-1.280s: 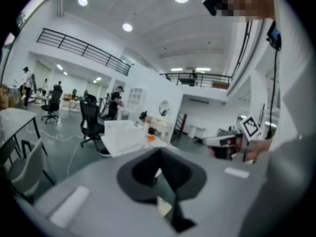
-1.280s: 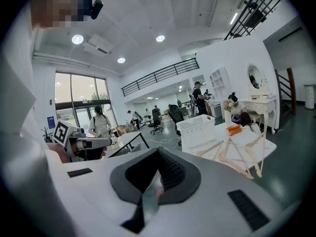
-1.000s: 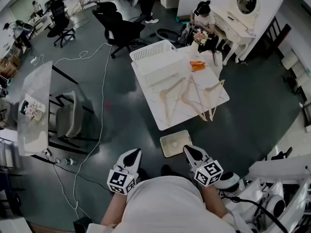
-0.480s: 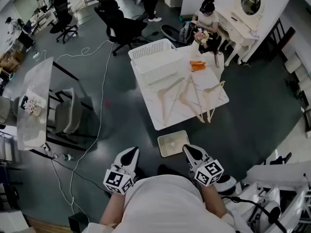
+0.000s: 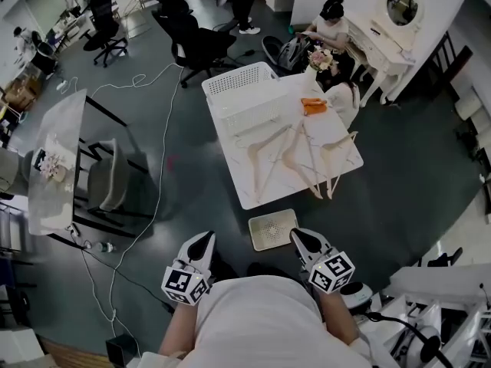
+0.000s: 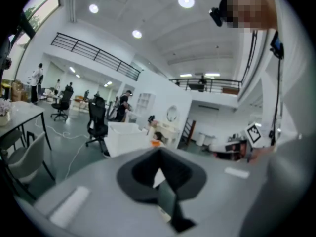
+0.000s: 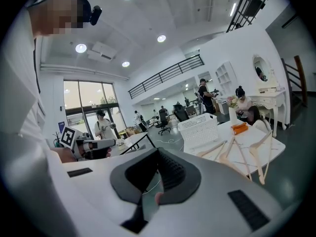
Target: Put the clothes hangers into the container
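Several pale wooden clothes hangers (image 5: pixel 295 156) lie spread over a white table (image 5: pixel 253 186) a few steps ahead of me; in the right gripper view the hangers (image 7: pixel 237 152) show at the right. At the table's far left corner stands a white slotted basket (image 5: pixel 244 98), also seen as the basket (image 7: pixel 199 130) and the basket (image 6: pixel 123 135). My left gripper (image 5: pixel 203 241) and right gripper (image 5: pixel 299 238) are held close to my body, far short of the table. The left gripper (image 6: pixel 159 154) and right gripper (image 7: pixel 157 154) are both shut with nothing in them.
A small white perforated box (image 5: pixel 273 228) sits on the floor between me and the table. An orange item (image 5: pixel 312 104) lies near the basket. A person (image 5: pixel 331 25) sits beyond the table. A cable (image 5: pixel 157 182), a glass table (image 5: pixel 57 159) and chair (image 5: pixel 107 179) are at left.
The head view has shifted slightly and the table sits a little nearer. Both grippers stay shut in about the same place before my body.
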`<state>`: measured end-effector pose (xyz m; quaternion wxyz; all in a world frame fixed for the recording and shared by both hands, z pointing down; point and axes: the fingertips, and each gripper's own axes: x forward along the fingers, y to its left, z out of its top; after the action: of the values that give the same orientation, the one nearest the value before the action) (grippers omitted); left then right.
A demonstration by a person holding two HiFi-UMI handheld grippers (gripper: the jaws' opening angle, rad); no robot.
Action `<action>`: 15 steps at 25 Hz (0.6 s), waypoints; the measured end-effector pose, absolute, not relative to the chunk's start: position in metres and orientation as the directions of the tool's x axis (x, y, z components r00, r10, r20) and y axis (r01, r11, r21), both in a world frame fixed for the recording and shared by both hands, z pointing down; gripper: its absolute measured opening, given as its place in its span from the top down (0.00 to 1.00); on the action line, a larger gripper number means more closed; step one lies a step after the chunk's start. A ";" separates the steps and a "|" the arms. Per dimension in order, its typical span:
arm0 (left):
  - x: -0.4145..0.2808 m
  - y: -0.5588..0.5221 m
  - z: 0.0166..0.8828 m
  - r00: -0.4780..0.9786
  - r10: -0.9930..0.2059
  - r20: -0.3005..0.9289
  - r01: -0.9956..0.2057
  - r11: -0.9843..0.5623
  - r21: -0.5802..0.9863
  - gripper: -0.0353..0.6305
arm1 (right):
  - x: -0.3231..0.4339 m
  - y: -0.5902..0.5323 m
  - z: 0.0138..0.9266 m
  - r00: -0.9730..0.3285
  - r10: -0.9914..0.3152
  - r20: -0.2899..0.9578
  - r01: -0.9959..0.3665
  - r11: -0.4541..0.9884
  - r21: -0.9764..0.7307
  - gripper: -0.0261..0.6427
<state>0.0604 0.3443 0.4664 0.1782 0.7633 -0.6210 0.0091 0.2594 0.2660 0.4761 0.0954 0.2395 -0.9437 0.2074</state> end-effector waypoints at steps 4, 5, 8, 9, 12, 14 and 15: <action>0.048 0.328 0.469 0.236 -0.942 0.240 -0.951 -0.173 0.255 0.94 | 0.255 0.251 0.481 -0.848 -0.440 0.295 -0.525 0.776 -0.349 0.96; 0.043 0.323 0.470 0.240 -0.941 0.240 -0.950 -0.178 0.255 0.94 | 0.253 0.247 0.483 -0.843 -0.447 0.299 -0.532 0.772 -0.348 0.96; 0.027 0.306 0.476 0.263 -0.934 0.244 -0.946 -0.200 0.255 0.94 | 0.239 0.235 0.487 -0.832 -0.465 0.304 -0.551 0.762 -0.340 0.96; 0.020 0.301 0.478 0.272 -0.931 0.245 -0.944 -0.209 0.256 0.94 | 0.233 0.231 0.489 -0.828 -0.472 0.303 -0.557 0.759 -0.338 0.96; -0.001 0.282 0.483 0.308 -0.918 0.250 -0.934 -0.241 0.264 0.94 | 0.214 0.216 0.493 -0.807 -0.503 0.309 -0.588 0.736 -0.335 0.96; -0.017 0.268 0.483 0.337 -0.906 0.256 -0.927 -0.271 0.259 0.94 | 0.198 0.208 0.492 -0.794 -0.524 0.309 -0.606 0.719 -0.339 0.96; -0.026 0.260 0.483 0.350 -0.900 0.260 -0.924 -0.287 0.253 0.94 | 0.189 0.203 0.492 -0.790 -0.531 0.308 -0.612 0.713 -0.343 0.96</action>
<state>-0.0257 0.2605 0.4829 0.1813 0.8015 -0.5689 0.0333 0.1889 0.2033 0.4916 0.0937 0.3103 -0.9206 0.2177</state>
